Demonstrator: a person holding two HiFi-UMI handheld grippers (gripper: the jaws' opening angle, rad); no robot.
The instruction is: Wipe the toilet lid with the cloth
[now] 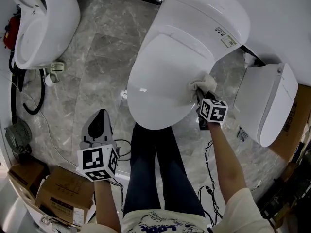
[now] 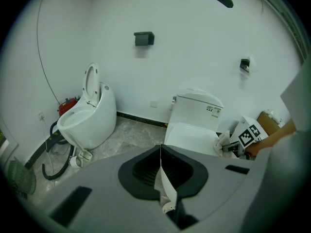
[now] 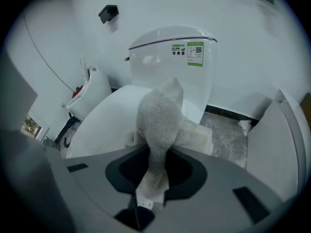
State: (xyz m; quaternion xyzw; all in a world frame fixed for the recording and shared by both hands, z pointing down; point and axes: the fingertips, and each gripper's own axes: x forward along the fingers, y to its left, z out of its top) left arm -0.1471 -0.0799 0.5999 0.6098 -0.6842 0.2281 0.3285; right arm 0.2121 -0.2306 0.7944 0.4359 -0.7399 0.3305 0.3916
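Wiping looks under way: the right hand-held gripper [image 1: 201,97] is clenched on the cloth [image 1: 204,84], which touches the right edge of the closed toilet lid [image 1: 155,81] at frame centre. Most of the lid lies left of the cloth, so the next stroke likely needs a leftward sweep with steady contact. The left hand-held gripper [image 1: 100,116] hangs lower left, jaws together, empty. A second toilet [image 1: 43,23] upper left, a white fixture [image 1: 265,106] at right and boxes [image 1: 58,193] lower left stand clear of the lid.
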